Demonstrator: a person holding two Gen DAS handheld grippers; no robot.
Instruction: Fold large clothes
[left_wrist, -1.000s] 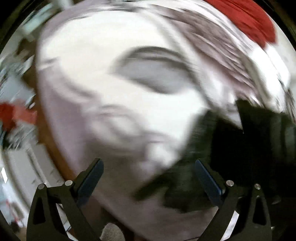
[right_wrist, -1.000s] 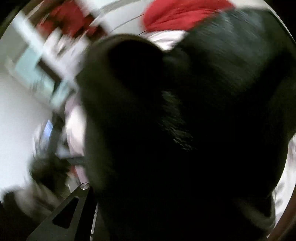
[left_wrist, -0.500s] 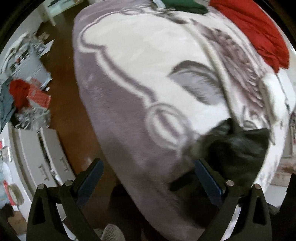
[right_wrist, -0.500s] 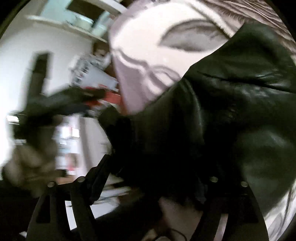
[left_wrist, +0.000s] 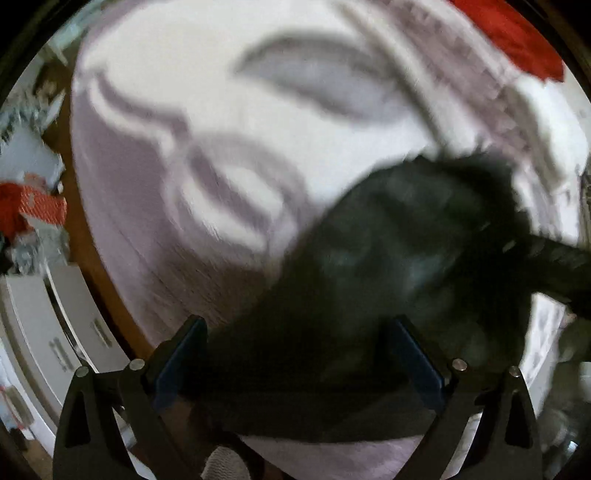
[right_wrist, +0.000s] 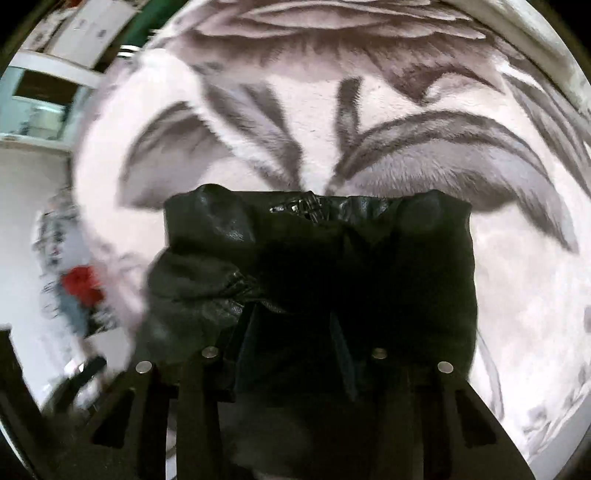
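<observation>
A black leather jacket (left_wrist: 406, 258) lies bunched on a bed covered by a pale lilac blanket with a grey leaf pattern (left_wrist: 221, 110). My left gripper (left_wrist: 299, 354) points straight down over the jacket's near part, open wide, with the leather between and under its fingers. In the right wrist view the jacket (right_wrist: 406, 258) is a squarish folded bundle with its zip at the far edge. My right gripper (right_wrist: 295, 332) reaches into its near edge. Its jaws are closing with leather between them, and the pads are dark against the dark jacket.
A red garment (left_wrist: 517, 33) lies at the blanket's far right corner. Left of the bed are a strip of wooden floor (left_wrist: 85, 236), white drawers (left_wrist: 48, 332) and red clutter (left_wrist: 22, 210). The blanket (right_wrist: 517, 277) stretches beyond and right of the jacket.
Both grippers have dropped toward the bed. The jacket now lies between the left fingers. The right gripper let go, opened, and now closes on the folded jacket's near edge.
</observation>
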